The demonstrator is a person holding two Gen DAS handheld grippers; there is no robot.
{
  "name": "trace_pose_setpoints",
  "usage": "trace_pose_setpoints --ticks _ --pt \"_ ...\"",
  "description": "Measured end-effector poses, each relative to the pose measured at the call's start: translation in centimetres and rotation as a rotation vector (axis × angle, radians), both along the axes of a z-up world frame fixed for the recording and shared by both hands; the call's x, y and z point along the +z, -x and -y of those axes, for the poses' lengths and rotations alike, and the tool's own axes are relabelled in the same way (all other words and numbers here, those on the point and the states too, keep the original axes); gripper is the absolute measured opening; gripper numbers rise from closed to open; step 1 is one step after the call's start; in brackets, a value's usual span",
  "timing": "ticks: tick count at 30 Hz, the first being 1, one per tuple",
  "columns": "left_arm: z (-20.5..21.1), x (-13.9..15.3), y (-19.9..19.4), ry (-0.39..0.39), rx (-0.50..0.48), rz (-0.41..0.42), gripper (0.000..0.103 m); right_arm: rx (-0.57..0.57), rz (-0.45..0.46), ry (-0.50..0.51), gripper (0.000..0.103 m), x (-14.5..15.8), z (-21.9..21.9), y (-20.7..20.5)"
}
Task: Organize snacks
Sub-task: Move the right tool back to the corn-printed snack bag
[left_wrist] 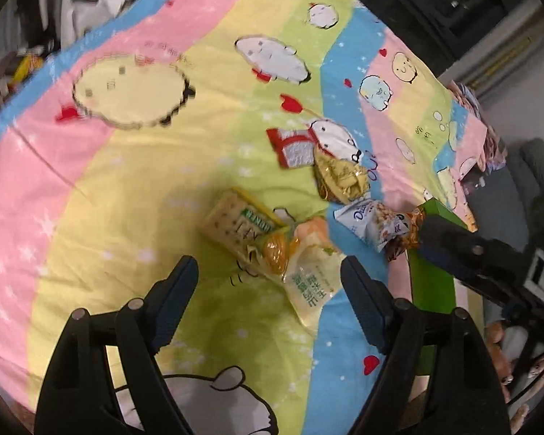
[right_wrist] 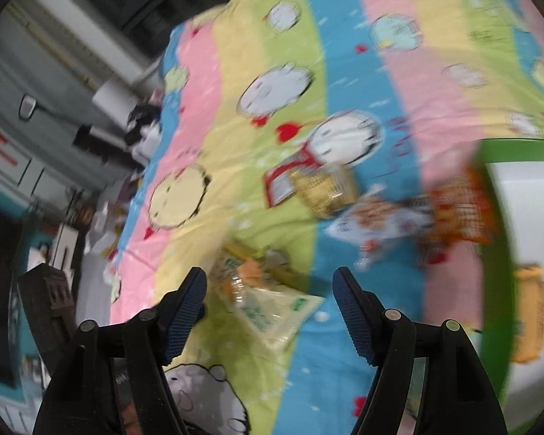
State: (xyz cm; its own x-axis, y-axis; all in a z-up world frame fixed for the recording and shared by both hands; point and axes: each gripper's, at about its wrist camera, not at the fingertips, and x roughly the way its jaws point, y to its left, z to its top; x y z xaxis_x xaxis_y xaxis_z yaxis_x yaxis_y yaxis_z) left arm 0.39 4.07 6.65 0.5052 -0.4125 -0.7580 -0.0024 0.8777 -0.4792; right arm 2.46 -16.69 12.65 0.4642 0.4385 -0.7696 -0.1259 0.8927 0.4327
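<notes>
Several snack packs lie on a striped cartoon bedsheet (left_wrist: 134,195). In the left wrist view I see a yellow cracker box (left_wrist: 235,223), a pale clear pack with orange pieces (left_wrist: 303,272), a gold foil pack (left_wrist: 339,177), a red-and-white pack (left_wrist: 290,146) and a white-blue pack (left_wrist: 375,223). My left gripper (left_wrist: 268,290) is open and empty just in front of the pale pack. My right gripper (right_wrist: 270,308) is open above the same pale pack (right_wrist: 268,311). The right gripper's black body (left_wrist: 468,253) shows at the right.
A green box with a white inside (right_wrist: 497,239) stands at the right and holds a yellow pack (right_wrist: 529,308); its green edge (left_wrist: 431,282) shows in the left wrist view. Clutter and furniture (right_wrist: 54,181) lie beyond the bed's left edge. The right wrist view is blurred.
</notes>
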Motion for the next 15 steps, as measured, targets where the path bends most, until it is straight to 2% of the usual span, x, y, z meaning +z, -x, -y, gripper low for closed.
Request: trace_pose_setpoints --ticks 2,5,8,13,15 --pt "0.6 -1.4 -0.3 0.043 -0.028 -0.038 0.078 0.041 -0.034 0.002 0.073 -1.5 -1.5 -0.8" --pt "1.8 -2.3 -0.3 0.050 -0.065 -0.055 0.074 0.069 -0.065 0.013 0.068 -3.1 -2.7 -1.5" --pt "3.3 -3.2 -0.4 0.038 -0.095 -0.078 0.064 0.089 -0.093 0.025 0.065 -4.5 -3.3 -1.9" --pt "4.2 -4.2 -0.2 0.080 -0.135 -0.090 0.045 0.111 -0.137 0.050 0.050 -6.3 -3.7 -2.1" --pt "4.5 -4.4 -0.1 0.068 -0.140 -0.095 0.042 0.120 -0.149 0.049 0.045 -6.9 -3.8 -1.8"
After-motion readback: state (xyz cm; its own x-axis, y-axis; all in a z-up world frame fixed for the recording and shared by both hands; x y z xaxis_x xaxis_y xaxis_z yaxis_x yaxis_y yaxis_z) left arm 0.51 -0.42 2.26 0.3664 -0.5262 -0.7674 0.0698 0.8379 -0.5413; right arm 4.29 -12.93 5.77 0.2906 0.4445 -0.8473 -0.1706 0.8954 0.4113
